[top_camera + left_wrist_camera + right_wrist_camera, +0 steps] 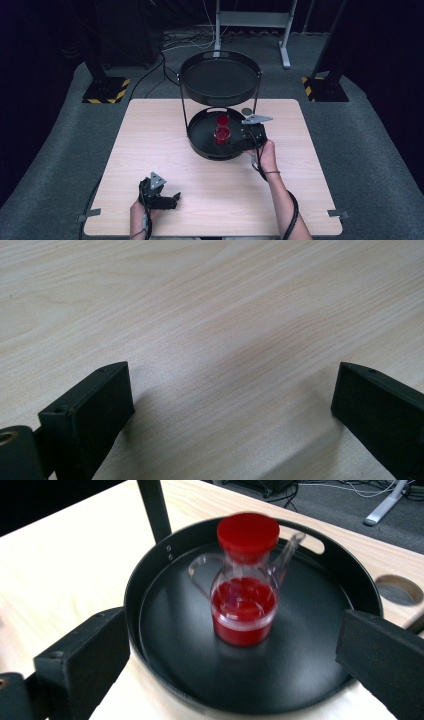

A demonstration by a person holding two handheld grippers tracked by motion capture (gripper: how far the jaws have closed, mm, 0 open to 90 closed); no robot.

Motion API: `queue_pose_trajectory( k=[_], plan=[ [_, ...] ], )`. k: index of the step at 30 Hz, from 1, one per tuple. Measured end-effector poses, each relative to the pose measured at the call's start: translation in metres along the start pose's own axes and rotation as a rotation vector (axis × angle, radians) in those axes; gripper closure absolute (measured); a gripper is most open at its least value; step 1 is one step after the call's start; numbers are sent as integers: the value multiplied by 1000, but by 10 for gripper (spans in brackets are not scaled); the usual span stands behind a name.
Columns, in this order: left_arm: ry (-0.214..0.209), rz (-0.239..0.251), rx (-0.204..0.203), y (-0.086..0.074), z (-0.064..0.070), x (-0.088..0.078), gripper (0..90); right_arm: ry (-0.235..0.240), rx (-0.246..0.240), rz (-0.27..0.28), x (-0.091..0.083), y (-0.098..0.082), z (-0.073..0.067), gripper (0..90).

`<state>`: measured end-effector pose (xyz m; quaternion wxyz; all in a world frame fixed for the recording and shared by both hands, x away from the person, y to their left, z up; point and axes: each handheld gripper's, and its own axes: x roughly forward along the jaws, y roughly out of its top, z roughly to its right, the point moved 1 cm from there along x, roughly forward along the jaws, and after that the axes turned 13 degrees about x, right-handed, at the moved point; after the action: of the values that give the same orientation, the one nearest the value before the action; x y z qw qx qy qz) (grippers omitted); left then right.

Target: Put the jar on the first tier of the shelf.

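Right gripper view blurs the red-lidded jug (pixel 245 597) in the lower tray (pixel 150 580).

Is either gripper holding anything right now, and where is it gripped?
Nothing is held. The right gripper is open, the red jug standing free on the lower tray. The left gripper is open over bare table.

Your right tool (pixel 230 680) and left tool (pixel 232 410) are both black. The jug (pixel 245 587) is clear with a red cap and red contents. Both trays (pixel 150 580) are black. The worktop (pixel 210 300) is pale wood grain, and the floor (pixel 370 140) is grey.
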<state>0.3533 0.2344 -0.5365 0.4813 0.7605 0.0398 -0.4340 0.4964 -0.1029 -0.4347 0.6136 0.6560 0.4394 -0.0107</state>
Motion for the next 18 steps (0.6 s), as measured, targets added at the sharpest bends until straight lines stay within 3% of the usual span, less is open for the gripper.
queue_pose_trajectory(
  k=[10,15,18],
  plan=[
    [0,0,1,0,0,0,30,-57,-6,-34,-34,-45,9,0],
    [1,0,1,0,0,0,30,-94,15,-69,-47,-74,18,0],
    [1,0,1,0,0,0,30,-103,51,-73,-54,-94,23,0]
  ],
)
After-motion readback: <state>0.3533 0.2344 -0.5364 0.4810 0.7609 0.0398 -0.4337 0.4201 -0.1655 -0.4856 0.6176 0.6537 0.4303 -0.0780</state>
